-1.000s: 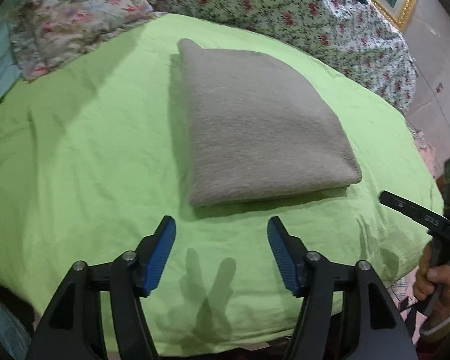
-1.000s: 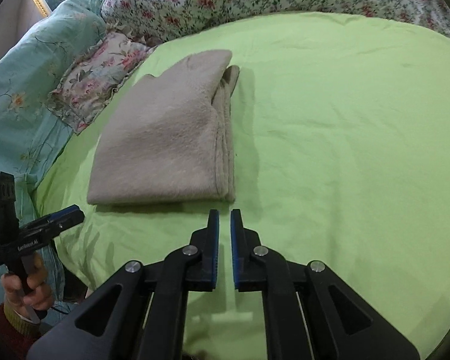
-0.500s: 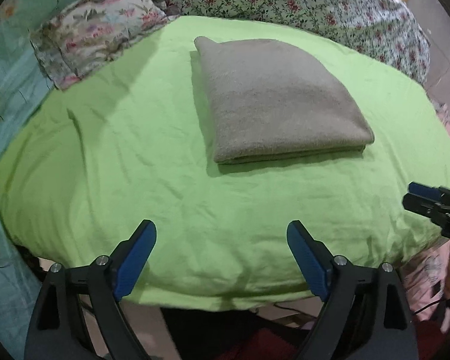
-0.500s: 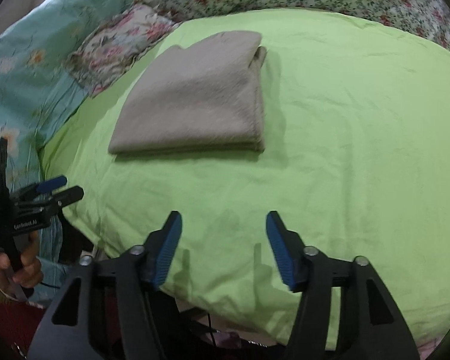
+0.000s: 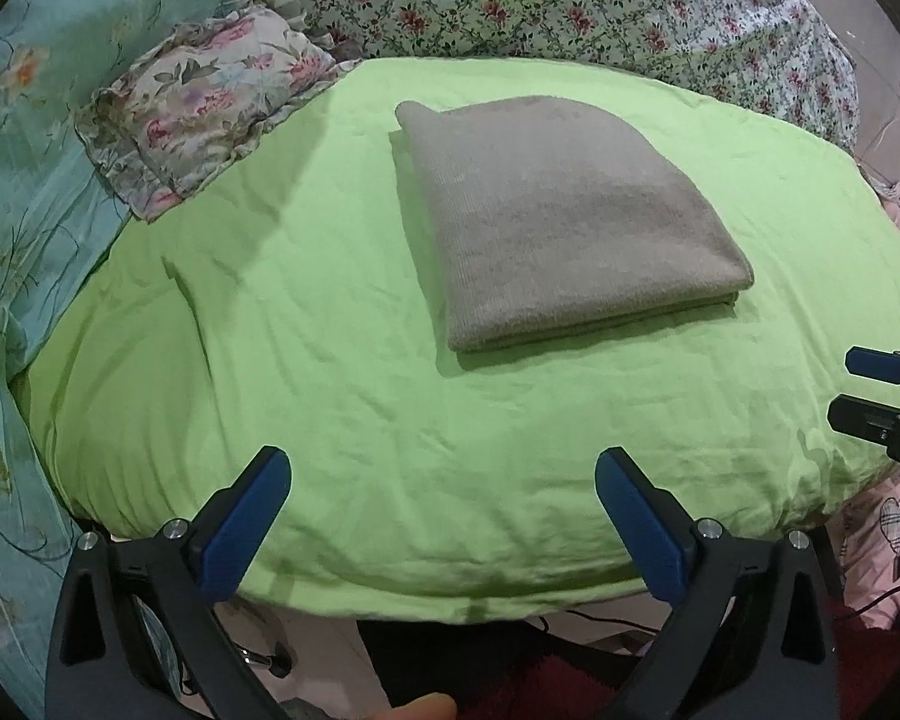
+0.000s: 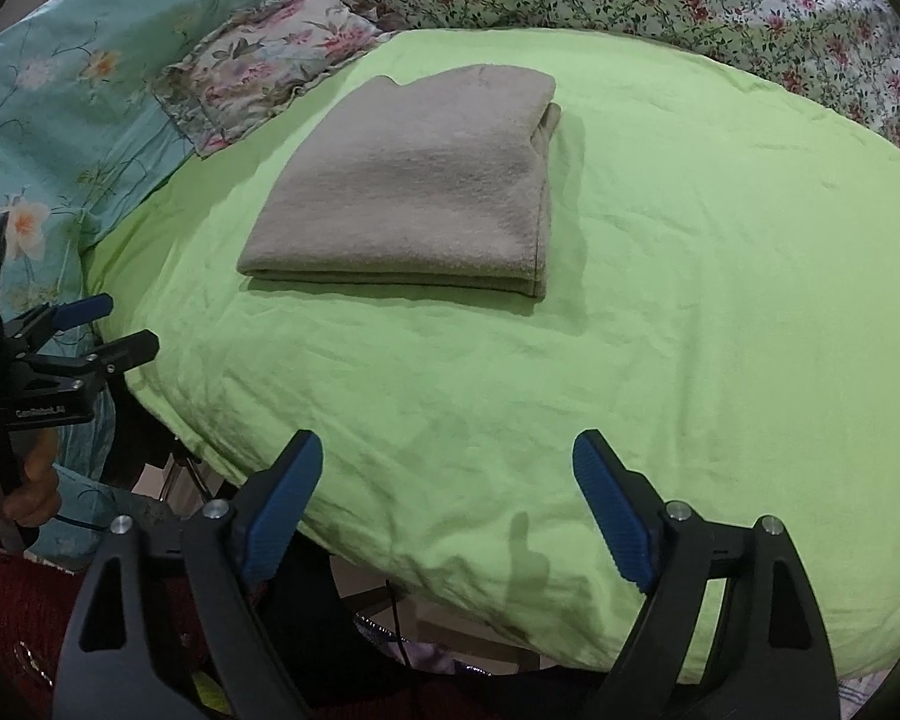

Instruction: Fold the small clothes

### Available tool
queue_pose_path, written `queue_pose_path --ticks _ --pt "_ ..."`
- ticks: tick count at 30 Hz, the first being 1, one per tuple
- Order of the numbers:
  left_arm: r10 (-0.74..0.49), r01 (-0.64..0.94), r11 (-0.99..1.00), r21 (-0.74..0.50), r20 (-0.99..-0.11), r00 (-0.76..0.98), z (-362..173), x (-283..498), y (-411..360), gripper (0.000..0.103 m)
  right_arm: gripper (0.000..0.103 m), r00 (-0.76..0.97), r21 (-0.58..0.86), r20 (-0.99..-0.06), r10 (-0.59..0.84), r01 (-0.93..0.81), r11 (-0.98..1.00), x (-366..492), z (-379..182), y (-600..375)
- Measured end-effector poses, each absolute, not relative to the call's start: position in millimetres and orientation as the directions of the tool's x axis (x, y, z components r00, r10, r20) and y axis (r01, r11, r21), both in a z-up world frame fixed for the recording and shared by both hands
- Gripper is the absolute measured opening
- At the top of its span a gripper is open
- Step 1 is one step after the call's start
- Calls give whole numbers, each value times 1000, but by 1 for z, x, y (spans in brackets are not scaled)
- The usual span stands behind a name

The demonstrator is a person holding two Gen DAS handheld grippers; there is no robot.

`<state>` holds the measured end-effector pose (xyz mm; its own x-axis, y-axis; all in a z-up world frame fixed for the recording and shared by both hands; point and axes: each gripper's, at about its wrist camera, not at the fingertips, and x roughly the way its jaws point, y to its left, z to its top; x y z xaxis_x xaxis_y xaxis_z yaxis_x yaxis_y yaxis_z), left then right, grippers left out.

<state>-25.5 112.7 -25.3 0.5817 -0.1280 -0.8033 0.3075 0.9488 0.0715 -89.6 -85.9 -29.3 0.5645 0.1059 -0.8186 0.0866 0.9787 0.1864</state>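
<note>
A grey-beige knitted garment (image 5: 564, 216) (image 6: 414, 186) lies folded into a flat rectangle on the lime-green sheet (image 5: 330, 360) (image 6: 690, 300). My left gripper (image 5: 441, 468) hovers over the sheet's near edge, well short of the garment; its jaws are opening wide with nothing between them. My right gripper (image 6: 447, 450) also hangs back over the near edge, jaws opening, nothing between its blue pads. Each gripper shows at the side of the other's view: the right gripper (image 5: 852, 387) at the right edge, the left gripper (image 6: 126, 324) at the left edge, held by a hand (image 6: 18, 480).
A floral cushion (image 5: 204, 108) (image 6: 270, 60) lies at the back left. A teal floral cover (image 5: 24, 180) runs along the left; a rose-print quilt (image 5: 570, 0) fills the back. The green sheet drops off at its near edge, with dark floor below.
Both grippers have drawn back from the folded garment toward the near edge. The right gripper went from shut to wide open. The left widened further.
</note>
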Motion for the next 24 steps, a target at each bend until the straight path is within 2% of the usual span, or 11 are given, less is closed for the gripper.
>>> queue_pose_path --ticks 13,24 --pt "-83 302 946 119 -810 580 -34 8 99 102 86 561 229 -816 140 91 969 -46 -37 -96" --pt "-74 293 949 114 -824 561 -39 27 96 102 86 566 177 -815 124 39 983 -19 -28 -91"
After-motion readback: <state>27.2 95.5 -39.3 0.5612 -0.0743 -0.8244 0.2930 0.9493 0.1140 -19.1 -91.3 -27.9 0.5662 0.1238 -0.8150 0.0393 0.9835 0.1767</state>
